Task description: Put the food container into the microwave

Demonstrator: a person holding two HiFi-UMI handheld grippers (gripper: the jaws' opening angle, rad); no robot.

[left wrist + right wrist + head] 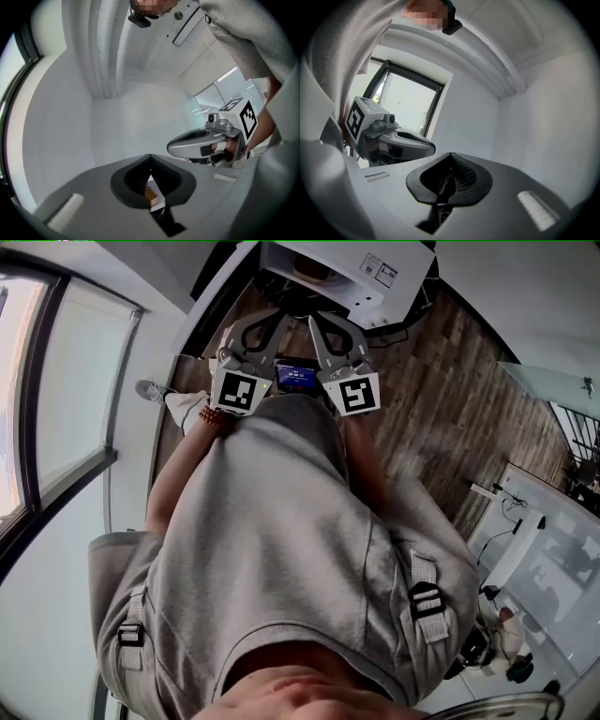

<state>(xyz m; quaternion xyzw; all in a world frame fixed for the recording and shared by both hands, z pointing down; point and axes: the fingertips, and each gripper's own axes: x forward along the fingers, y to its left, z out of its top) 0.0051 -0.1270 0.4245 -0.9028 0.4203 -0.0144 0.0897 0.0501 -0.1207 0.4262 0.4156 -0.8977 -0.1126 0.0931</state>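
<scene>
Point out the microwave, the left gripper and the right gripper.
microwave [366,298]: head view, on its white casing.
left gripper [150,161]: left gripper view, where its closed jaws meet.
right gripper [451,159]: right gripper view, where its closed jaws meet.

Head view downward; gripper views upward.

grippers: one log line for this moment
left gripper: shut, empty | right gripper: shut, empty | both side by side, close to the person | microwave: ahead, not reached
</scene>
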